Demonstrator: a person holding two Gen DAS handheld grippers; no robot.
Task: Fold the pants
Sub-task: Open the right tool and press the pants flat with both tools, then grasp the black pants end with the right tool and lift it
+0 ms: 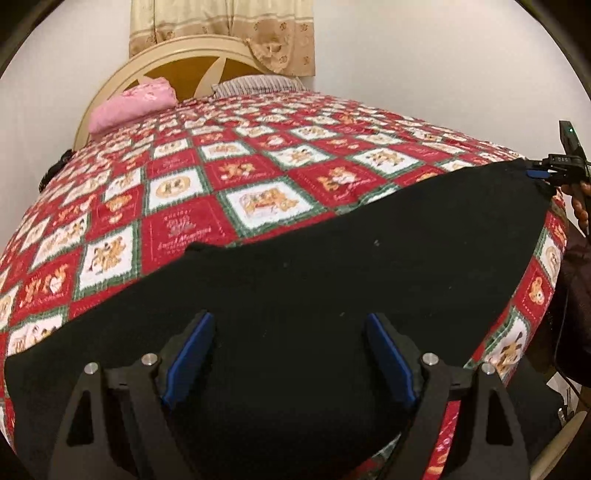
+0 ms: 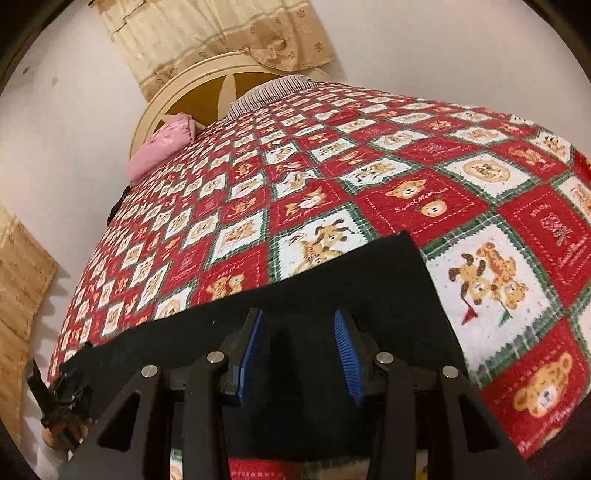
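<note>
Black pants [image 1: 332, 266] lie lengthwise across the quilt [image 1: 177, 184], left gripper [image 1: 288, 354] and right gripper [image 2: 299, 354] each poised over one end, jaws apart.

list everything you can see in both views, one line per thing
pants: 1, black, spread flat across the near edge of the bed
bedspread: 1, red, white and green teddy-bear checks, covering the bed
pink pillow: 1, far left by the headboard
striped pillow: 1, grey stripes, far end
headboard: 1, cream and brown, arched
curtain: 1, beige, behind the headboard
left tool: 1, black with blue pads, open over the pants
right tool: 1, same colours, open over the pants
</note>
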